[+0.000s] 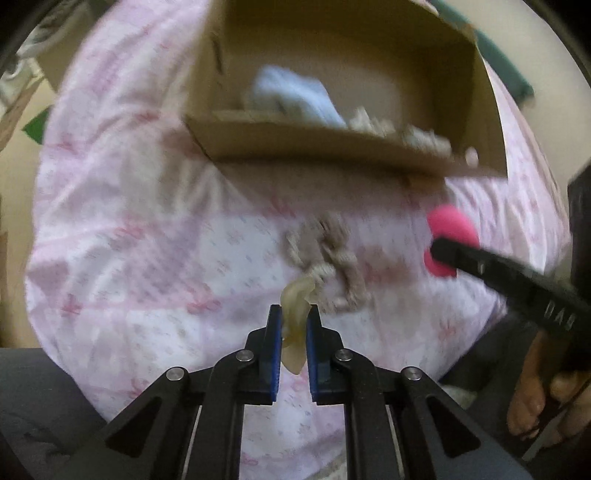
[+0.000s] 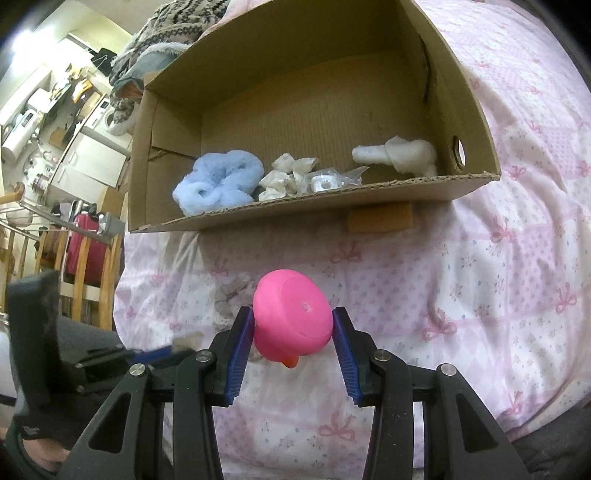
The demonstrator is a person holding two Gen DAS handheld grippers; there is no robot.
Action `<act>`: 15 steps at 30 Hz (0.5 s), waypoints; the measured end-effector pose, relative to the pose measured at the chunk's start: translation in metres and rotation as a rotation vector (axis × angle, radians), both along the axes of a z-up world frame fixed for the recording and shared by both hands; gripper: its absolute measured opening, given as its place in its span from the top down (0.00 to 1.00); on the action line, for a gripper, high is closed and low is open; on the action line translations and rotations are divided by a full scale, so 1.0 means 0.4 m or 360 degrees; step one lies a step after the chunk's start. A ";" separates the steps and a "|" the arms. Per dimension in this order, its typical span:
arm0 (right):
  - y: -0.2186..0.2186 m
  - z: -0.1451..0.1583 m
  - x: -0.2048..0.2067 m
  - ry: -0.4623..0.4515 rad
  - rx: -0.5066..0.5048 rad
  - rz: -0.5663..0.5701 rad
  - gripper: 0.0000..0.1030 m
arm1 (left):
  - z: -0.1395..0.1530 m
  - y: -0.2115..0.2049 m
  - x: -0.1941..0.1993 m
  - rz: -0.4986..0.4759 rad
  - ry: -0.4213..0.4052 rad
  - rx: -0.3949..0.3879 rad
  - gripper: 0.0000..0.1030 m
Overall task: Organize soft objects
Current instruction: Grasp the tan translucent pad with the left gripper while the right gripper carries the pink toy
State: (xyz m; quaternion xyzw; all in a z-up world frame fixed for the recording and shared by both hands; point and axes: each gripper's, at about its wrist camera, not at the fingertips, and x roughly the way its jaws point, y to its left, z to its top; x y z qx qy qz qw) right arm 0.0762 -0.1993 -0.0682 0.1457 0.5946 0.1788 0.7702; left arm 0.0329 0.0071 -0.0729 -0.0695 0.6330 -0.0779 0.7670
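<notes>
My left gripper (image 1: 294,314) is shut on a soft translucent yellowish piece (image 1: 295,317) above the pink bedsheet. A beige knitted scrunchie (image 1: 327,264) lies just beyond it. My right gripper (image 2: 293,325) is shut on a pink rubber duck (image 2: 293,319), held above the sheet; the duck also shows in the left wrist view (image 1: 448,229). An open cardboard box (image 2: 332,201) lies ahead, holding a fluffy blue scrunchie (image 2: 219,181), crumpled white pieces (image 2: 286,175), a small white roll (image 2: 323,182) and a white fluffy item (image 2: 400,153).
The bed is covered with a pink bow-print sheet (image 2: 480,277). A patterned blanket pile (image 2: 166,33) lies behind the box. A wooden rail and red suitcase (image 2: 83,247) stand at the left. A bare foot (image 1: 535,398) is at the right in the left wrist view.
</notes>
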 end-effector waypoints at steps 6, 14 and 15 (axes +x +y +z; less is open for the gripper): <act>0.006 0.015 -0.015 -0.0024 0.0024 0.0002 0.56 | 0.050 0.033 0.006 0.0130 -0.0190 0.0061 0.89; 0.030 0.008 -0.024 -0.0014 -0.0023 0.0049 0.56 | 0.034 0.015 0.027 0.0147 -0.0182 0.0083 0.89; 0.028 0.008 -0.024 -0.0013 -0.0020 0.0045 0.56 | 0.030 0.009 0.029 0.0147 -0.0182 0.0093 0.89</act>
